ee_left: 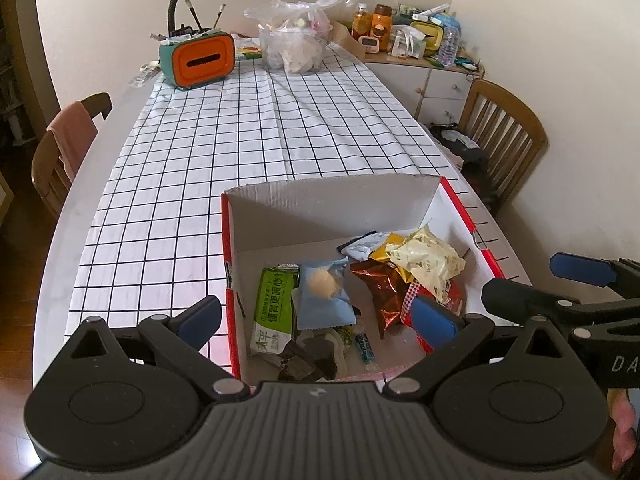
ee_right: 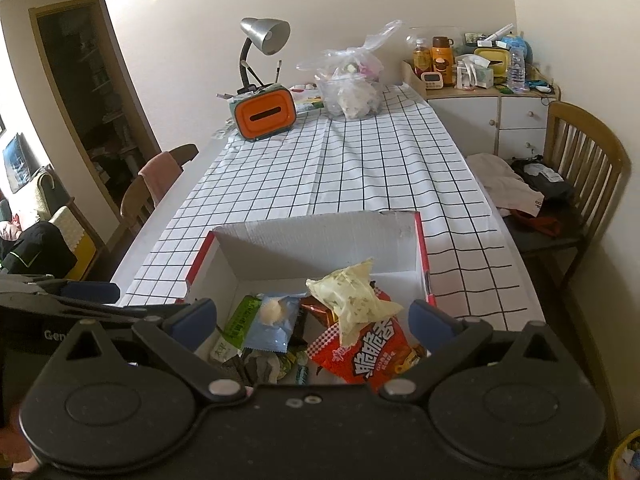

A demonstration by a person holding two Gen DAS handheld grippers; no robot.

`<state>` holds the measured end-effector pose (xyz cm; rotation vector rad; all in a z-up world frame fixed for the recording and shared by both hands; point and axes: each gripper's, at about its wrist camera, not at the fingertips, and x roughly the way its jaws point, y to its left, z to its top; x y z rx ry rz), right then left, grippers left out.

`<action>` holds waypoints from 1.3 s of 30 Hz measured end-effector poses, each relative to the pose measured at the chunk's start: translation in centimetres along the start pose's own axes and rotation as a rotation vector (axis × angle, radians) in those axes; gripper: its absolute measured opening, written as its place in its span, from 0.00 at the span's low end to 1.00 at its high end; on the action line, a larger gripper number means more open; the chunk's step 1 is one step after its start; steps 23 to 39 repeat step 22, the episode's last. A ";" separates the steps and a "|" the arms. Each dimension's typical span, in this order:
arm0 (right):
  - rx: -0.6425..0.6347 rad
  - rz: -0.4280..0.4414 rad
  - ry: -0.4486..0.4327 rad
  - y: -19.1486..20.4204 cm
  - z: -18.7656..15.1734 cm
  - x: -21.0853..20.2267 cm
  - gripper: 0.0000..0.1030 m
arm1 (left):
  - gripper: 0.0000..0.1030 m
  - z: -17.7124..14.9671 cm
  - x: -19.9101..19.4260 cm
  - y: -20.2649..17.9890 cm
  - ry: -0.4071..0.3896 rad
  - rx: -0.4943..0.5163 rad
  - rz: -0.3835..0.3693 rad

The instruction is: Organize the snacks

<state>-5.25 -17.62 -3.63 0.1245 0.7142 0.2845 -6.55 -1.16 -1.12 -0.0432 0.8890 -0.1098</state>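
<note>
Both my grippers hang open over the box (ee_left: 456,216) — nothing held.

Snacks heap at its 5 o'clock: red bag (ee_right: 372,356) crinkly and slick, pinch its edge; cream pack (ee_right: 352,300) on top — light, soft; left gripper (ee_left: 316,320), right gripper (ee_right: 316,320).

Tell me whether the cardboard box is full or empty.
Partly full. The cardboard box holds several snack packets piled at its near end; its far floor is bare.
</note>
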 end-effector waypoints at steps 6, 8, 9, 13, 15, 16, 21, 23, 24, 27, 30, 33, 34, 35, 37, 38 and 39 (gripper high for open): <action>0.007 -0.003 0.006 -0.1 -0.1 0.0 0.99 | 0.99 -0.2 0.2 0.0 0.017 0.000 -0.009; 0.010 -0.005 0.009 -0.1 -0.2 0.0 0.99 | 0.99 -0.2 0.3 0.0 0.023 0.001 -0.011; 0.013 -0.005 0.010 -0.1 -0.2 0.0 0.99 | 0.99 -0.3 0.3 -0.1 0.026 0.002 -0.013; 0.022 -0.009 0.019 -0.3 -0.3 0.1 0.99 | 0.99 -0.4 0.5 -0.1 0.037 0.004 -0.023; 0.024 -0.011 0.022 -0.3 -0.4 0.1 0.99 | 0.99 -0.4 0.6 -0.1 0.041 0.003 -0.026; 0.025 -0.012 0.023 -0.3 -0.4 0.1 0.99 | 0.99 -0.3 0.7 -0.1 0.041 0.003 -0.027; 0.023 -0.015 0.024 -0.4 -0.4 0.2 0.99 | 0.99 -0.3 0.8 -0.1 0.042 0.002 -0.028; 0.023 -0.015 0.024 -0.4 -0.4 0.2 0.99 | 0.99 -0.3 0.8 -0.1 0.042 0.003 -0.027; 0.023 -0.015 0.024 -0.4 -0.4 0.2 0.99 | 0.99 -0.3 0.8 -0.1 0.042 0.003 -0.027; 0.023 -0.015 0.024 -0.4 -0.4 0.2 0.99 | 0.99 -0.3 0.8 -0.1 0.042 0.003 -0.027; 0.023 -0.015 0.024 -0.4 -0.4 0.2 0.99 | 0.99 -0.3 0.8 -0.1 0.042 0.003 -0.027; 0.023 -0.015 0.024 -0.4 -0.4 0.2 0.99 | 0.99 -0.3 0.8 -0.1 0.042 0.003 -0.027; 0.023 -0.015 0.024 -0.4 -0.4 0.2 0.99 | 0.99 -0.3 0.8 -0.1 0.042 0.003 -0.027; 0.023 -0.015 0.024 -0.4 -0.4 0.2 0.99 | 0.99 -0.3 0.8 -0.1 0.042 0.003 -0.027; 0.023 -0.015 0.024 -0.4 -0.4 0.2 0.99 | 0.99 -0.3 0.8 -0.1 0.042 0.003 -0.027; 0.023 -0.015 0.024 -0.4 -0.4 0.2 0.99 | 0.99 -0.3 0.8 -0.1 0.042 0.003 -0.027; 0.023 -0.015 0.024 -0.4 -0.4 0.2 0.99 | 0.99 -0.3 0.8 -0.1 0.042 0.003 -0.027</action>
